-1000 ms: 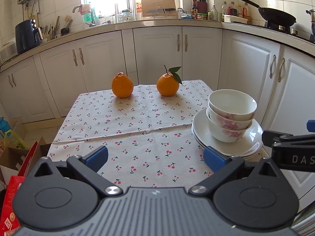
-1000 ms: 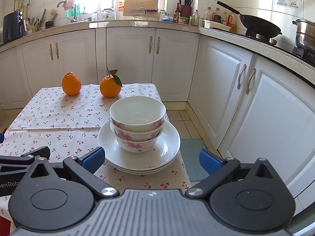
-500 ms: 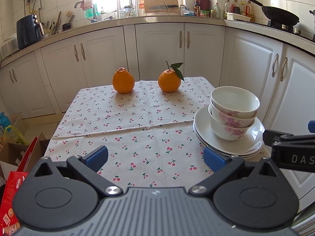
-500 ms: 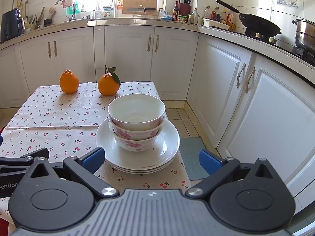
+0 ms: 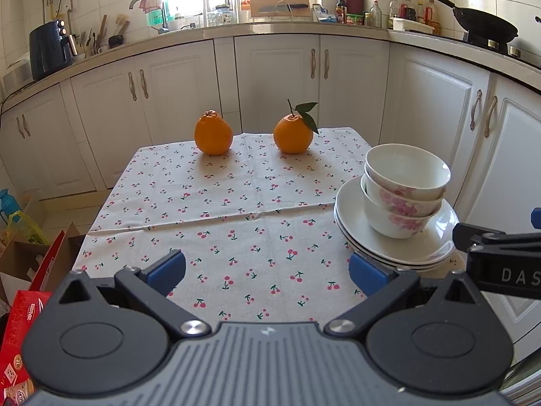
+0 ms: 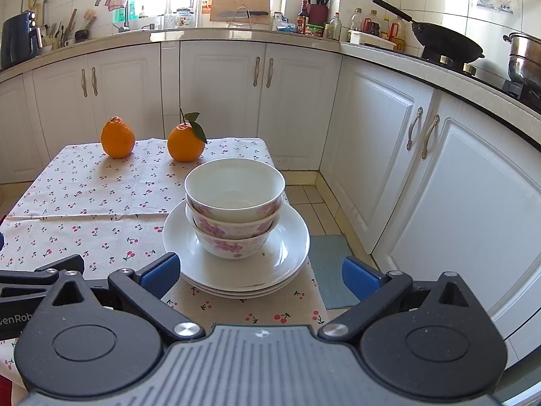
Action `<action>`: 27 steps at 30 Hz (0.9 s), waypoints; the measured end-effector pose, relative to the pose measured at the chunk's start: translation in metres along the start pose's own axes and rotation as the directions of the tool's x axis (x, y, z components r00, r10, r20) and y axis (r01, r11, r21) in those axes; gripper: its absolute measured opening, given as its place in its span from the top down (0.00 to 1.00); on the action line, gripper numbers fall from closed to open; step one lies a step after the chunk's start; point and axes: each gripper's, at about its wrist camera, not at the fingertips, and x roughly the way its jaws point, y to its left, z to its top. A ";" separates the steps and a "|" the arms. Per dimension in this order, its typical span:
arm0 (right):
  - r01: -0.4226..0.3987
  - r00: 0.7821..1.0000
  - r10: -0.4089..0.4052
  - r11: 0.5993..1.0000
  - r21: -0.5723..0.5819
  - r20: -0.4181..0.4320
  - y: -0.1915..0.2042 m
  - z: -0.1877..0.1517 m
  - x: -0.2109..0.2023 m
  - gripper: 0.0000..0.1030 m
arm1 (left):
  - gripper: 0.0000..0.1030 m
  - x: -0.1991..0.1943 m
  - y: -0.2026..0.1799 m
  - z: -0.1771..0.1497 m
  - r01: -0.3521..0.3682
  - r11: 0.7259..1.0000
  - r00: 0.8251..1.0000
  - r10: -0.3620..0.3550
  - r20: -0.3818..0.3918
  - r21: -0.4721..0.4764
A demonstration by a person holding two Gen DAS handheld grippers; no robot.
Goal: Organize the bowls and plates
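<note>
While both views have crept slightly closer over the last second, nothing on the table (image 5: 216,203) has shifted: three nested white porcelain bowls with pink flowers (image 6: 234,208) sit on the stacked white plates (image 6: 290,253), dead ahead of the right gripper (image 6: 260,272) and ahead-right of the left gripper (image 5: 267,270). Both grippers are spread wide, pinching nothing. Two oranges (image 5: 213,132) stay far ahead. Stack looks finished or about to be lifted, I'd guess; can't tell which.
</note>
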 end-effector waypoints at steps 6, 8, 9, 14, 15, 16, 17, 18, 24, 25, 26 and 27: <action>0.000 1.000 0.000 1.000 0.000 -0.001 0.000 0.000 0.001 0.00 | 0.01 0.001 0.000 0.000 0.000 1.000 1.000 0.000 -0.003 0.000; 0.001 1.000 -0.001 1.000 0.000 -0.001 0.000 0.000 0.001 0.00 | 0.01 0.002 0.000 0.000 0.000 1.000 1.000 0.000 -0.004 0.001; 0.001 1.000 -0.001 1.000 0.001 -0.001 0.000 0.000 0.001 0.00 | 0.01 0.002 0.000 0.000 0.000 1.000 1.000 0.000 -0.004 0.001; 0.001 1.000 -0.001 1.000 0.000 0.000 -0.001 0.000 0.001 0.00 | 0.01 0.002 0.000 0.000 -0.001 1.000 1.000 0.001 -0.003 0.001; 0.001 1.000 -0.001 1.000 -0.001 0.001 -0.001 -0.001 0.001 0.00 | 0.01 0.002 0.000 0.000 -0.002 1.000 1.000 0.002 -0.003 0.000; 0.001 1.000 -0.001 1.000 0.001 0.000 -0.001 0.000 0.001 0.00 | 0.01 0.002 0.000 0.000 -0.002 1.000 1.000 0.002 -0.003 0.000; 0.001 1.000 -0.001 1.000 0.000 0.000 -0.001 0.000 0.001 0.00 | 0.01 0.002 0.000 0.000 -0.002 1.000 1.000 0.002 -0.002 0.000; 0.002 1.000 -0.002 1.000 -0.001 0.000 -0.001 -0.001 0.001 0.00 | 0.01 0.002 0.000 0.000 -0.001 1.000 1.000 0.001 -0.003 0.000; 0.005 1.000 -0.005 1.000 -0.002 -0.001 -0.001 0.000 0.002 0.00 | 0.01 0.002 0.001 0.000 -0.001 1.000 1.000 0.001 -0.003 -0.002; 0.005 1.000 -0.005 1.000 -0.004 0.001 -0.001 0.000 0.002 0.00 | 0.01 0.002 0.001 -0.001 -0.001 1.000 1.000 0.001 -0.004 -0.002; 0.006 1.000 -0.006 1.000 -0.004 -0.001 0.000 0.000 0.002 0.00 | 0.01 0.003 0.001 -0.001 -0.002 1.000 1.000 0.002 -0.003 -0.001; 0.006 1.000 -0.006 1.000 -0.004 -0.002 0.000 0.001 0.002 0.00 | 0.01 0.003 0.001 -0.001 -0.002 1.000 1.000 0.002 -0.004 -0.003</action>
